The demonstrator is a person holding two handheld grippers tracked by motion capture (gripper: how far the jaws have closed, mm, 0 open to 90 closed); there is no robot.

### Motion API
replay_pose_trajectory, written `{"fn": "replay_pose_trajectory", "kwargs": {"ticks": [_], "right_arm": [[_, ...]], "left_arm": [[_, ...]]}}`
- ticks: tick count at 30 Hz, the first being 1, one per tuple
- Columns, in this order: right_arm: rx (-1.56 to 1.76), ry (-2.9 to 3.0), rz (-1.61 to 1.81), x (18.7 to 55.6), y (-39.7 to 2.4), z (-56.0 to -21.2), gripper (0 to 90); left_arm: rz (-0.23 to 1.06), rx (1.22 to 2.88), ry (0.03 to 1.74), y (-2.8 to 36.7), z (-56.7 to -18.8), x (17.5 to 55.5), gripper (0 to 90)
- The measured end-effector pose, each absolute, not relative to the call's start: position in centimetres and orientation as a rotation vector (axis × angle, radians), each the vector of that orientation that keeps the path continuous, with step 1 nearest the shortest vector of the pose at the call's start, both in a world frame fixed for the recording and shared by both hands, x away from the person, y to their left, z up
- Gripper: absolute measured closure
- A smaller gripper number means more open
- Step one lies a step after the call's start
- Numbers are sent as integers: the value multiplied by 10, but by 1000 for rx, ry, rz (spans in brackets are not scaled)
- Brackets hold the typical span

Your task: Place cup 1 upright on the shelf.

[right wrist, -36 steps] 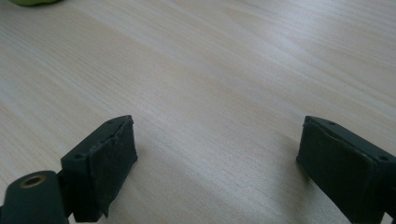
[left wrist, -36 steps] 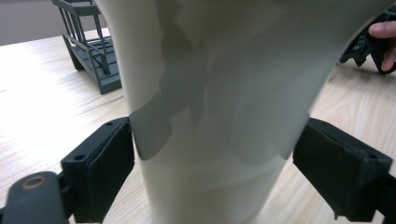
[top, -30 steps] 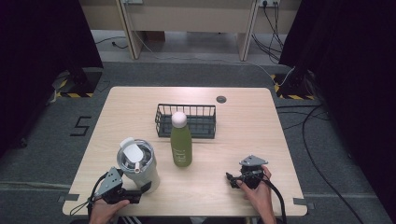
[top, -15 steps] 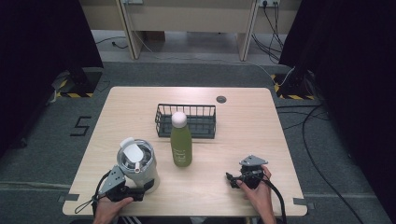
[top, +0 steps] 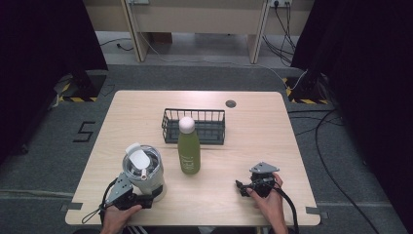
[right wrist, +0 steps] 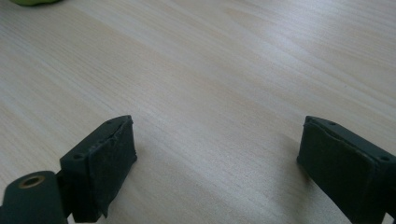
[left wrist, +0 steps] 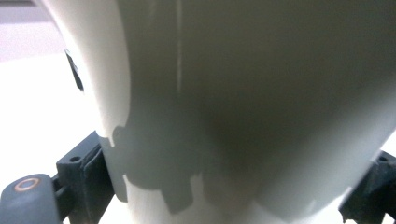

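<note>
The left gripper (top: pixel 146 197) fingers (left wrist: pixel 88 177) have just been closing and now pinch the base of the white tumbler (top: pixel 144 170) at the table (top: pixel 272 131) front-left corner, beside the green bottle (top: pixel 188 146), while the right gripper (top: pixel 246 186) fingers (right wrist: pixel 105 163) rest spread wide over bare wood.

This looks like a lab room for filming. A lone wooden table (top: pixel 146 112) stands on grey carpet (top: pixel 44 161), with black curtains (top: pixel 44 44), floor cables (top: pixel 336 161) and striped tape (top: pixel 73 99).
</note>
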State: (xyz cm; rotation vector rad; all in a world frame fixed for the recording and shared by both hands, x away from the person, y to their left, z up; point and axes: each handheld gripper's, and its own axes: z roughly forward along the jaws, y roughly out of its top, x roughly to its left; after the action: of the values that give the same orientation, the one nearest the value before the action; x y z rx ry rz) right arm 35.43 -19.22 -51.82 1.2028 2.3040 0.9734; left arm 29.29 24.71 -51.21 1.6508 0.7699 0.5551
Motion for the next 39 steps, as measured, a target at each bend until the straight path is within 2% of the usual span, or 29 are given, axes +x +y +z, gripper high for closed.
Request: {"fn": "replay_pose_trajectory", "kwargs": {"ticks": [18, 39], "right_arm": [[1200, 2304, 974, 354, -192, -518, 114], [1207, 2304, 974, 354, -192, -518, 114]], "left_arm": [[551, 1652, 782, 247, -509, 297, 112], [573, 1608, 791, 255, -478, 324, 111]]}}
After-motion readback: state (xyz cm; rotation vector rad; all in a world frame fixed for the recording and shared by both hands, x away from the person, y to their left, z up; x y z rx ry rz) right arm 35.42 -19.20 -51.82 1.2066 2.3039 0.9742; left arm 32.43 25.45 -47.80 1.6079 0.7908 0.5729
